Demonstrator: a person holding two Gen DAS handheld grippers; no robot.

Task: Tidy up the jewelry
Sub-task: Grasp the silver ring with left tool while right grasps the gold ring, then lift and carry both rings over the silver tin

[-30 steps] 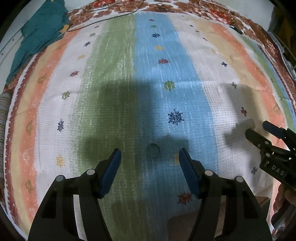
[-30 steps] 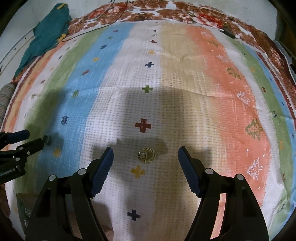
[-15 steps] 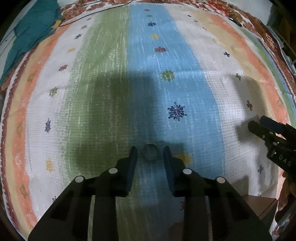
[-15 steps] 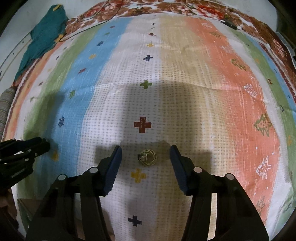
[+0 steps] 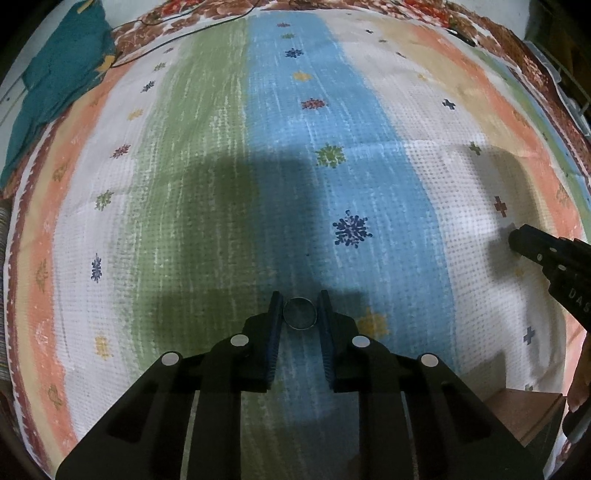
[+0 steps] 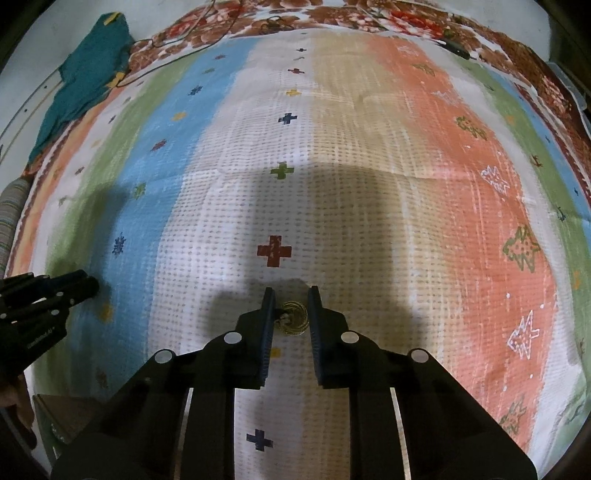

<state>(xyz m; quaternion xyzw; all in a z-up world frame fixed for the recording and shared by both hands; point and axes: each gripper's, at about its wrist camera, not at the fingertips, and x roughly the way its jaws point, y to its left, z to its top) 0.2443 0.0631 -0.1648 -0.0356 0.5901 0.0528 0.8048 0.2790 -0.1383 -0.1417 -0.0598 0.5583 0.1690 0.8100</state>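
- Left wrist view: the left gripper [image 5: 300, 312] has its jaws closing on a plain ring [image 5: 300, 314] that lies on the striped cloth [image 5: 221, 184], pads touching its sides.
- The right gripper [image 6: 290, 312] closes likewise on a coiled gold piece [image 6: 293, 317], nearer the right.
- Both grasps look nearly made; lifting and sorting remain, and no clear container shows.

We count two claws: the left claw [image 5: 300, 301] and the right claw [image 6: 290, 295], each with two blue-padded fingers. There are two pieces of jewelry: one plain ring [image 5: 300, 314] and one coiled gold-coloured ornament [image 6: 293, 317]. One striped bedspread [image 5: 332, 129] covers the bed, one teal cloth [image 5: 62, 74] lies at its far left corner, and one thin dark cord [image 5: 177, 33] runs along the far edge.
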